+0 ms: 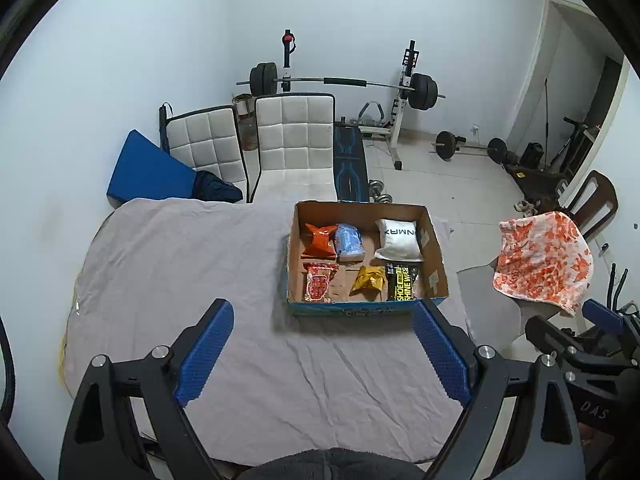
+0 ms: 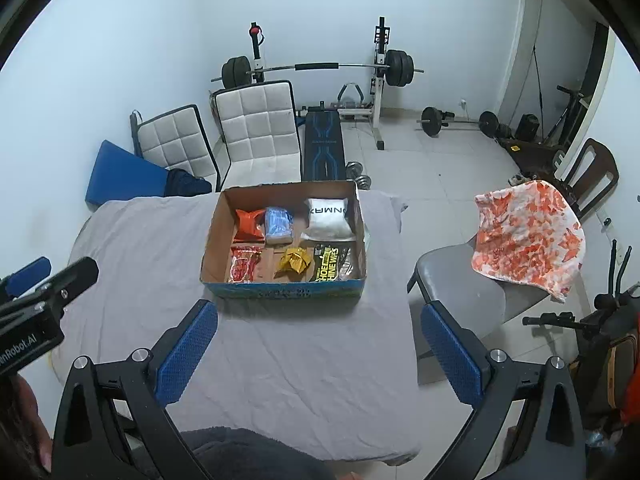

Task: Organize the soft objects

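- Fingers of the left gripper (image 1: 322, 356) are standing spread wide apart, blue pads (image 1: 206, 350) facing each other, gripping nothing, hovering over the grey sheet (image 1: 172, 264).
- Fingers of the right gripper (image 2: 318, 354) are likewise standing spread wide, holding nothing; its right finger (image 2: 450, 352) is hanging past the sheet's edge, over the floor beside the grey chair (image 2: 460, 284).
- Cardboard box (image 1: 438, 268) is sitting on the sheet ahead of both pairs of fingers, just beyond the left gripper's right fingertip.
- Inside the box, far row: orange packet (image 1: 320, 240), blue packet (image 1: 349, 242), white pouch (image 1: 400, 240).
- Near row, closest to the fingers: red packet (image 1: 318, 286), yellow packet (image 1: 370, 278), black wipes pack (image 1: 402, 286).
- Orange-and-white cloth (image 2: 528, 232) is lying draped over the grey chair, ahead and to the right of the right fingers.
- White padded chairs (image 1: 294, 136) and a barbell rack (image 1: 340, 84) are standing well beyond the box.
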{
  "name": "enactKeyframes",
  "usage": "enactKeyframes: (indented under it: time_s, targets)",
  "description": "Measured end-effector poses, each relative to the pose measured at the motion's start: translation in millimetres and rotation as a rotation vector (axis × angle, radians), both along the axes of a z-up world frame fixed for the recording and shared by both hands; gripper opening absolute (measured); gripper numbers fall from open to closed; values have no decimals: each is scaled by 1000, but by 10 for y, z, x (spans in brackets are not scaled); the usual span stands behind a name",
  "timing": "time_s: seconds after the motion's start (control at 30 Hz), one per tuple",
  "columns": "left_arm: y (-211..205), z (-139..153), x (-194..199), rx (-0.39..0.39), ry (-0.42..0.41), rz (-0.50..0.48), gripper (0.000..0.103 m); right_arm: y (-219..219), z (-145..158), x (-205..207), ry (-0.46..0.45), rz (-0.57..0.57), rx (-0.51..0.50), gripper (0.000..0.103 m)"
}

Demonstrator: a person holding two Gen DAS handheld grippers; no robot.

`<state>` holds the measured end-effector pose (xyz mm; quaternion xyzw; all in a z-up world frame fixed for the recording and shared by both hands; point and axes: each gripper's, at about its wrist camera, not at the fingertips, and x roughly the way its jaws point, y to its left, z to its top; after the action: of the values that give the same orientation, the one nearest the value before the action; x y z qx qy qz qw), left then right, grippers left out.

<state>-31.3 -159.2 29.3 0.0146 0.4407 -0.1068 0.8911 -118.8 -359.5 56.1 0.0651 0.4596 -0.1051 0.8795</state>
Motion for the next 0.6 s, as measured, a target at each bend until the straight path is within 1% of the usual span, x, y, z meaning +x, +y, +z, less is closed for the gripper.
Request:
enactKeyframes:
  time_s: [0.27, 0.6]
  targets:
    - [-1, 21, -65, -1, 1, -2, 92, 18, 93, 18, -25, 4, -19, 103]
    - [-2, 48, -91, -1, 2, -5, 92, 20, 119, 53, -40, 4, -30, 103]
